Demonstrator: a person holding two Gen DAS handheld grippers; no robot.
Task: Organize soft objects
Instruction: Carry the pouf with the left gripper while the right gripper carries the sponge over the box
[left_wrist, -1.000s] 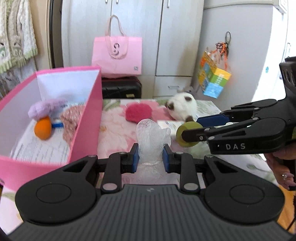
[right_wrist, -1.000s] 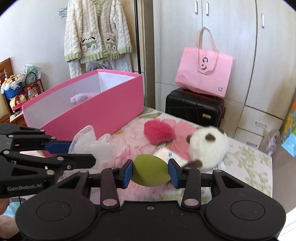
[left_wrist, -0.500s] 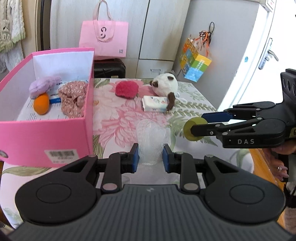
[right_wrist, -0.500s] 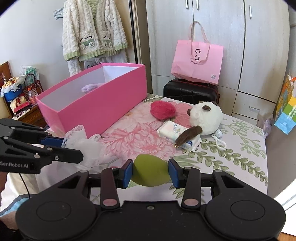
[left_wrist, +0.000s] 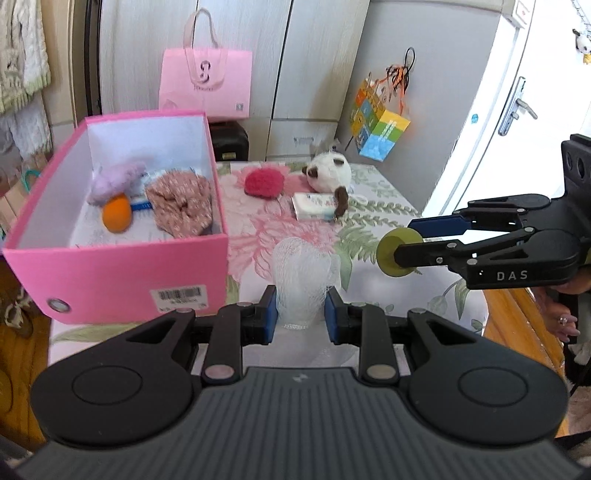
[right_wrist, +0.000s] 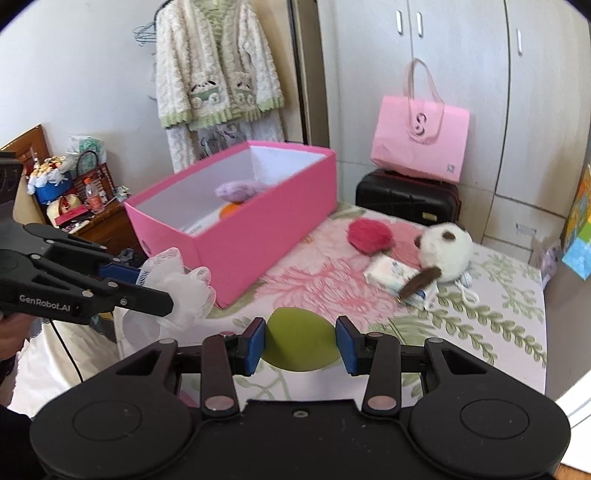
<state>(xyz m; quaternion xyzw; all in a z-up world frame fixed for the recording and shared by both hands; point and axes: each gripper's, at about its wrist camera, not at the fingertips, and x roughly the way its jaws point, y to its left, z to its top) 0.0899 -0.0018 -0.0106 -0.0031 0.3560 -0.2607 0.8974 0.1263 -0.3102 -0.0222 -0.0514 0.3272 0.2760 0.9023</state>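
My left gripper (left_wrist: 300, 313) is shut on a white mesh bath puff (left_wrist: 303, 273), held above the table's near edge; it also shows in the right wrist view (right_wrist: 177, 284). My right gripper (right_wrist: 301, 341) is shut on a round olive-green sponge (right_wrist: 301, 341), seen edge-on in the left wrist view (left_wrist: 391, 251). The pink box (left_wrist: 118, 273) at the left holds a lilac plush (left_wrist: 114, 177), an orange ball (left_wrist: 116, 216) and a floral cloth (left_wrist: 181, 205). A red fluffy pad (left_wrist: 263, 182), a white plush (left_wrist: 328, 171) and a tissue pack (left_wrist: 312, 206) lie on the floral table.
A pink shopping bag (right_wrist: 419, 142) stands on a black suitcase (right_wrist: 406, 201) behind the table, before grey cupboards. A colourful cube bag (left_wrist: 380, 127) hangs at the right. A cardigan (right_wrist: 218, 70) hangs on the wall. A cluttered side cabinet (right_wrist: 74, 206) stands left of the box.
Both grippers have pulled back and up from the table with their loads still held. The box interior and the items on the table now show from farther away.
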